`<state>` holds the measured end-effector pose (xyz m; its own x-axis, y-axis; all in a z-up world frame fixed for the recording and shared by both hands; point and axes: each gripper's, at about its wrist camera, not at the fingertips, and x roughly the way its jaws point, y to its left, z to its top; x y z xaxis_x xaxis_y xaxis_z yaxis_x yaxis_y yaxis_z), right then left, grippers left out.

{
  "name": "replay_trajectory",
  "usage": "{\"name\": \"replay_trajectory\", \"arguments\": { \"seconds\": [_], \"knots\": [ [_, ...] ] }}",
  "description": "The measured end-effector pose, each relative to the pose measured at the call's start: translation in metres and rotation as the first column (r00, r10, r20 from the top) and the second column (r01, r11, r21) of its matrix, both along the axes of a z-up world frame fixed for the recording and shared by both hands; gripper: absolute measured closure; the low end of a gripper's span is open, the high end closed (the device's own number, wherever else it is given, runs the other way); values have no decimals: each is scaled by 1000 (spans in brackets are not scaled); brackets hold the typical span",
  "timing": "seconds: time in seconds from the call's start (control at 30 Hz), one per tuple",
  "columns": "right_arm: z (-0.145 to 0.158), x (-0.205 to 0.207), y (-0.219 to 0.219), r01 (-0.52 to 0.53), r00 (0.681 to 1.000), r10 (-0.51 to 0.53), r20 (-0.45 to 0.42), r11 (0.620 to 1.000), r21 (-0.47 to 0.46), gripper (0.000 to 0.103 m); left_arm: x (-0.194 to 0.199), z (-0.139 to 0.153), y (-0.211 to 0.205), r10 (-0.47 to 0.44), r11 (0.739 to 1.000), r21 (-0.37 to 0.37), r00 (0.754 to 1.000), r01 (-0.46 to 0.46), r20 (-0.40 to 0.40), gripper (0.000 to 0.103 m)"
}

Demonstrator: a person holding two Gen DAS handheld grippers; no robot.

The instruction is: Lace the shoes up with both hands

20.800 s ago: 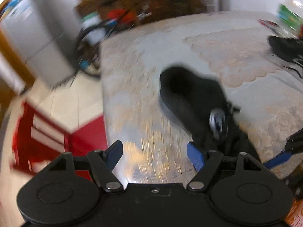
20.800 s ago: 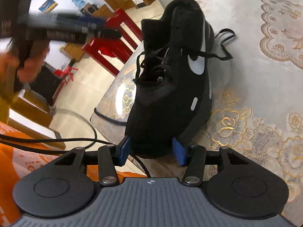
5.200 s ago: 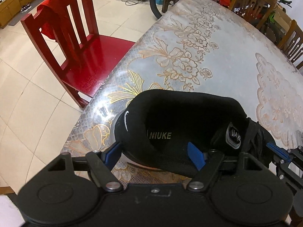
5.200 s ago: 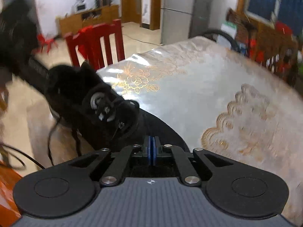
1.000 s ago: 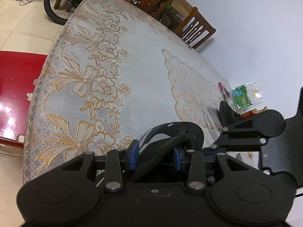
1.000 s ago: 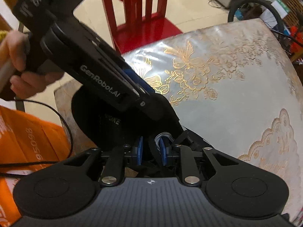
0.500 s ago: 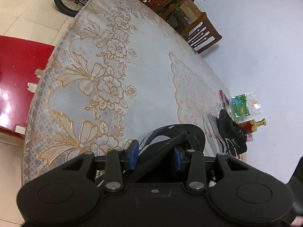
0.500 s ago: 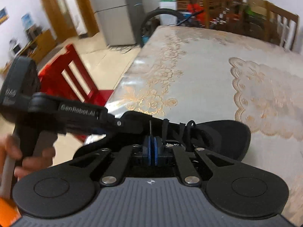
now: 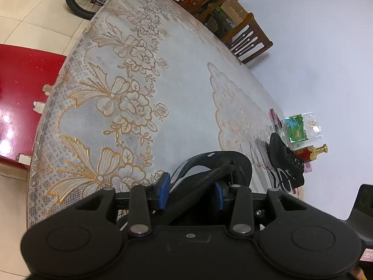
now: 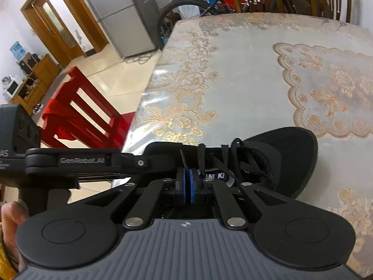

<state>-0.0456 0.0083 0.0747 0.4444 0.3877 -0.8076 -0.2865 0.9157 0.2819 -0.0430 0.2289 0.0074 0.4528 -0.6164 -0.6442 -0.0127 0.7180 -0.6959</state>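
A black sneaker [image 10: 291,154] lies on the table's near corner, toe pointing away. My left gripper [image 9: 191,191] is shut on the shoe [image 9: 223,161], with a black part of its upper between the blue pads. In the right wrist view the left tool's black body [image 10: 88,161] reaches in from the left to the shoe's opening. My right gripper [image 10: 186,187] is shut just above the tongue. A thin black lace end [image 10: 182,159] rises from between its pads. Loose lace loops [image 10: 233,158] cross the eyelets.
The table has a gold-flowered lace cloth [image 9: 163,74]. A second black shoe [image 9: 286,165], a small red bottle [image 9: 312,151] and a green packet [image 9: 296,133] lie by the white wall. A red chair [image 10: 77,114] stands at the table's left edge. A hand [image 10: 9,217] holds the left tool.
A second ago the right gripper stood slightly open around the laces; it is now shut on a lace end and has drawn back, out of the left wrist view. The left gripper keeps its hold.
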Motion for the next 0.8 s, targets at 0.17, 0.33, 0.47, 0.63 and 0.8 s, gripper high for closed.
{"name": "replay_trajectory", "arguments": {
  "seconds": [0.17,0.33,0.47,0.63,0.8],
  "knots": [
    [-2,1,0,5,1000,-5,-8,1000,0,98,-1,0,-1,-5,1000,2,1000,5,1,67],
    [-4,2,0,5,1000,-5,-14,1000,-5,98,-1,0,-2,-10,1000,4,1000,10,1,65],
    [-5,1,-1,4,1000,-4,-22,1000,-11,98,-1,0,-3,-13,1000,5,1000,13,2,65],
    [-4,1,-6,22,999,-22,-34,1000,10,98,-2,-1,-4,-8,1000,6,1000,8,1,65],
    [-1,-2,-9,33,999,-32,-20,998,53,98,-1,-1,-4,-3,1000,9,1000,3,1,65]
  ]
}}
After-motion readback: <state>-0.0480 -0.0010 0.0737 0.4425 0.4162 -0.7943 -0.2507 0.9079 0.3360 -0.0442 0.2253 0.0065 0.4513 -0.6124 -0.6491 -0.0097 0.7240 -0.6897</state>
